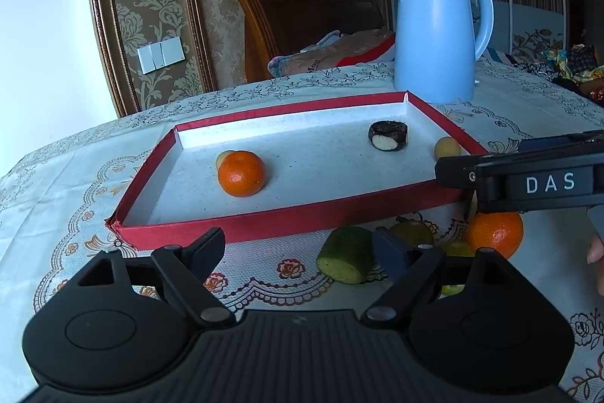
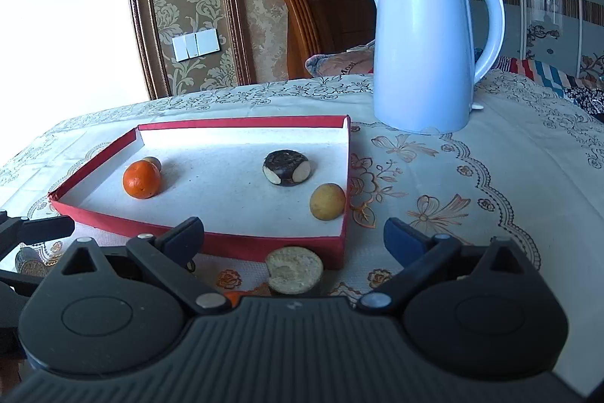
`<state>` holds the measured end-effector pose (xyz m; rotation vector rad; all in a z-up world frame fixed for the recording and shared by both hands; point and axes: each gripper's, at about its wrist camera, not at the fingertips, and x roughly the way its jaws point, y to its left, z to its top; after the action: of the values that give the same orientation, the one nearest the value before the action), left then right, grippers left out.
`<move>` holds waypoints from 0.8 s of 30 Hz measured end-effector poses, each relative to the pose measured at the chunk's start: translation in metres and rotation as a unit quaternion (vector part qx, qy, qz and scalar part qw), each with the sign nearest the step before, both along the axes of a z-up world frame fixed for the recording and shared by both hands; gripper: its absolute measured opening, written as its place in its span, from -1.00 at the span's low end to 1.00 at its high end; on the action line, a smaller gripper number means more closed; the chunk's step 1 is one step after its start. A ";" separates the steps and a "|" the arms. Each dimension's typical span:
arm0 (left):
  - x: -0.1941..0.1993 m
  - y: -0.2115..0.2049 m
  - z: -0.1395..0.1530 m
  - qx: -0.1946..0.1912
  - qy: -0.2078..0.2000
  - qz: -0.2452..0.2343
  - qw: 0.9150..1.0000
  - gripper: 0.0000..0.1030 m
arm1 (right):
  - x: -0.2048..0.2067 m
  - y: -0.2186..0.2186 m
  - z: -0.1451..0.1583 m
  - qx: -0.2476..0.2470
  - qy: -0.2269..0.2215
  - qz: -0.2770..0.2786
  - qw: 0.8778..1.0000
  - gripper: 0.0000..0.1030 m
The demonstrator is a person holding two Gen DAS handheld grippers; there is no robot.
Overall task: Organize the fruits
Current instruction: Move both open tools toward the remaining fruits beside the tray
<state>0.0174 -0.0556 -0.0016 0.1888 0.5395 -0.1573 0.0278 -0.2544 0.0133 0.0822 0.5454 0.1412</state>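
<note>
Red tray (image 2: 211,244) holds four fruits, including an orange (image 2: 141,181). Another orange (image 1: 494,238) and green pieces (image 1: 345,253) wait outside. Left gripper (image 1: 298,248) and right gripper (image 2: 294,237) both spread, empty

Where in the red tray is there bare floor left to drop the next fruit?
Widest free patch in the red tray: the middle floor between the orange on the left and the dark round piece. The near strip along the front wall is also bare. Tightest: the right corner, by the yellow fruit. Outside, the fruit before the front wall is crowded.
</note>
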 end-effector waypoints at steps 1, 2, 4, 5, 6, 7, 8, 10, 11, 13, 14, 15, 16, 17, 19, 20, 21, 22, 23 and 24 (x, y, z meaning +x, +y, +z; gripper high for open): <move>0.000 -0.001 -0.001 0.003 0.004 -0.006 1.000 0.66 | 0.000 0.000 0.000 0.000 0.000 0.000 1.000 0.97; 0.000 -0.003 -0.002 0.008 0.002 -0.006 1.000 0.66 | 0.000 0.000 0.000 -0.001 0.000 0.000 1.000 0.97; -0.001 -0.005 -0.003 0.015 0.001 -0.005 1.000 0.66 | 0.000 0.000 0.000 0.000 -0.001 -0.001 1.000 0.97; 0.000 -0.004 -0.003 0.014 0.003 -0.004 1.000 0.66 | 0.000 0.000 0.000 0.000 -0.001 -0.001 1.000 0.97; 0.001 -0.004 -0.004 0.012 0.006 -0.004 1.000 0.66 | 0.000 0.000 0.000 0.000 -0.001 -0.001 1.000 0.97; 0.003 -0.003 -0.004 0.011 0.011 -0.002 1.000 0.66 | 0.000 0.000 0.000 0.000 0.000 -0.001 1.000 0.97; 0.005 -0.002 -0.005 0.011 0.017 0.002 1.000 0.67 | 0.000 0.000 0.000 0.001 -0.001 -0.001 1.000 0.97; 0.008 0.001 -0.005 -0.001 0.025 0.004 1.000 0.69 | -0.001 0.000 0.000 0.000 -0.002 -0.002 1.000 0.97; 0.009 0.004 -0.004 -0.006 0.022 0.009 1.000 0.70 | -0.001 0.000 0.000 0.000 -0.001 -0.001 1.000 0.97; 0.008 0.009 0.000 -0.012 0.004 0.031 0.999 0.70 | 0.000 0.000 0.000 -0.001 0.000 -0.001 1.000 0.97; 0.008 0.011 0.002 -0.013 -0.005 0.045 0.999 0.69 | 0.000 0.000 0.000 -0.001 0.000 -0.001 1.000 0.97; 0.008 0.013 0.002 -0.013 -0.008 0.053 0.998 0.69 | 0.000 0.000 0.000 -0.002 0.001 -0.002 1.000 0.97; 0.009 0.015 0.003 -0.019 -0.006 0.053 0.998 0.70 | 0.000 0.000 0.000 -0.002 0.001 -0.002 1.000 0.97; 0.010 0.015 0.002 -0.024 0.002 0.044 0.999 0.70 | 0.000 0.001 0.000 -0.001 0.001 -0.002 1.000 0.97; 0.010 0.011 0.001 -0.023 0.011 0.023 0.999 0.70 | 0.000 0.000 0.000 -0.001 0.002 -0.003 1.000 0.97; 0.009 0.006 0.001 -0.017 0.010 0.007 1.000 0.70 | 0.000 0.000 0.000 -0.001 0.001 -0.004 1.000 0.98; 0.007 0.001 0.000 -0.008 0.006 -0.003 1.000 0.70 | 0.000 0.000 0.000 -0.001 0.001 -0.004 1.000 0.98; 0.005 -0.004 -0.002 0.005 -0.002 -0.004 1.000 0.70 | 0.000 0.000 0.000 -0.001 0.001 -0.004 1.000 0.98; 0.005 -0.008 -0.003 0.018 -0.007 -0.004 1.000 0.70 | 0.000 0.000 0.000 -0.001 0.002 -0.004 1.000 0.98; 0.006 -0.010 -0.004 0.023 -0.006 -0.004 1.000 0.70 | 0.000 0.000 -0.001 -0.002 0.002 -0.005 1.000 0.98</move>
<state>0.0238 -0.0651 -0.0052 0.2366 0.5310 -0.1516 0.0280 -0.2544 0.0127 0.0819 0.5499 0.1303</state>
